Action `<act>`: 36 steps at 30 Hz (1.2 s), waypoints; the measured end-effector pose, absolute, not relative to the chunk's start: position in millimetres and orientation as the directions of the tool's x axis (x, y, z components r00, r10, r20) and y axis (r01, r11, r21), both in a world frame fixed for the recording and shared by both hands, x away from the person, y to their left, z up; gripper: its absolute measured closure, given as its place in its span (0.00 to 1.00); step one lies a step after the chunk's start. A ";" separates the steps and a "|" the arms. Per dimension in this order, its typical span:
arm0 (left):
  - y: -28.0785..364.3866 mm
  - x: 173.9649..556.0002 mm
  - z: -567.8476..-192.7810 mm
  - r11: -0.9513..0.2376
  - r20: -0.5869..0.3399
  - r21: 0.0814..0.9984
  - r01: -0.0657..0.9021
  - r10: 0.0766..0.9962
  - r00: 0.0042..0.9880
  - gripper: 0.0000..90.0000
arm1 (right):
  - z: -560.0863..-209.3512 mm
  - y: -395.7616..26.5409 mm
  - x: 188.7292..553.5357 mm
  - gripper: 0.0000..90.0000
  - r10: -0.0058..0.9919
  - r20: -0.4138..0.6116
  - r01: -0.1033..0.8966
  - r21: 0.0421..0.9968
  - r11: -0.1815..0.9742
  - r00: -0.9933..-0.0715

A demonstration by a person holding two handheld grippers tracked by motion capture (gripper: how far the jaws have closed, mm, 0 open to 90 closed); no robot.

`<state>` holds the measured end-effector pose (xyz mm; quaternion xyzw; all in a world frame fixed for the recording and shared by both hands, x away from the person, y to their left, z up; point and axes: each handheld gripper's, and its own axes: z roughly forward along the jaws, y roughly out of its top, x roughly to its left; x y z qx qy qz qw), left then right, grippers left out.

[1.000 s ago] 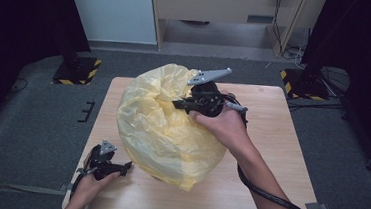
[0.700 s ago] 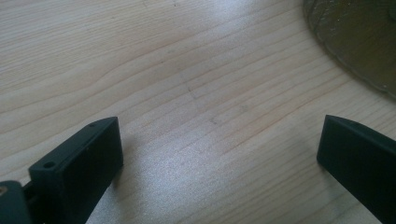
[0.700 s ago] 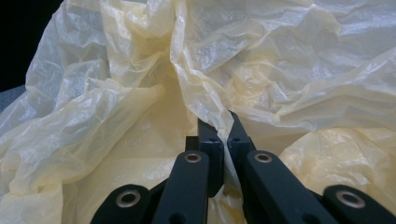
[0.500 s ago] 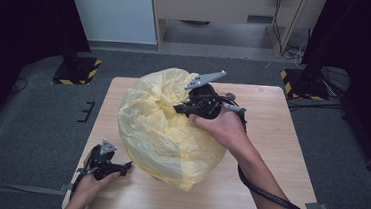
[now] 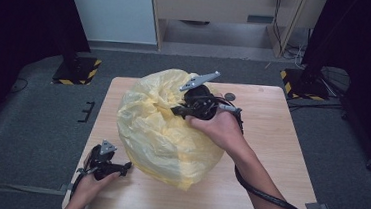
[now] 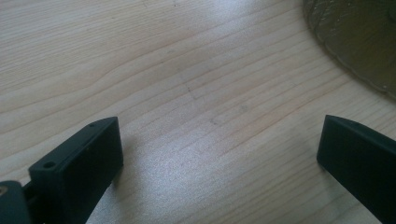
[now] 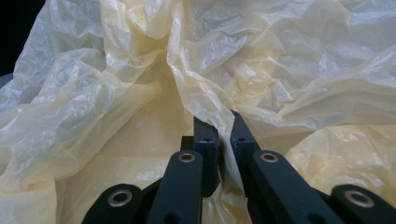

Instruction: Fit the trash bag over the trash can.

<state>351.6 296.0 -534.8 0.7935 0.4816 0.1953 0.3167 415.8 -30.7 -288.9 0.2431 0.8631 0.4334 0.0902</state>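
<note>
Your right claw [image 7: 223, 135], pinching a fold of the crinkled pale-yellow plastic bag [image 5: 164, 130] heaped mid-table, has just begun easing its jaws apart, though the film still sits between them; a release looks near. Your left claw [image 6: 219, 154] rests wide open and empty at the light wooden table [image 5: 279, 157]'s near left corner. The right gripper view shows that pinched fold close up; the high view shows the bag's full spread.
</note>
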 end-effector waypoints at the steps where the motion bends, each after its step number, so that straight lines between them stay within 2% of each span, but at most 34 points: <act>1: 296.0 351.6 -534.8 -0.336 0.005 0.690 0.641 0.888 0.460 0.00 | -289.3 -30.6 415.8 0.95 0.498 0.055 0.342 0.792 0.507 -0.866; 10: 295.9 351.7 -534.8 -0.336 0.005 0.691 0.640 0.888 0.460 0.00 | -287.8 -33.4 416.0 0.89 0.499 0.086 0.357 0.802 0.479 -0.862; 23: 295.9 351.7 -534.8 -0.336 0.005 0.691 0.640 0.888 0.460 0.00 | -289.7 -32.6 427.8 0.86 0.501 0.154 0.416 0.781 0.466 -0.852; 26: 295.9 351.7 -534.8 -0.336 0.005 0.691 0.640 0.888 0.460 0.00 | -287.4 -32.5 428.2 0.81 0.496 0.157 0.416 0.778 0.471 -0.854; 32: 295.9 351.7 -534.8 -0.336 0.005 0.691 0.640 0.888 0.460 0.00 | -274.9 -41.0 422.8 0.62 0.503 0.173 0.421 0.795 0.435 -0.847; 36: 295.9 351.7 -534.8 -0.336 0.005 0.691 0.640 0.888 0.460 0.00 | -265.6 -47.5 419.1 0.56 0.509 0.174 0.418 0.808 0.416 -0.843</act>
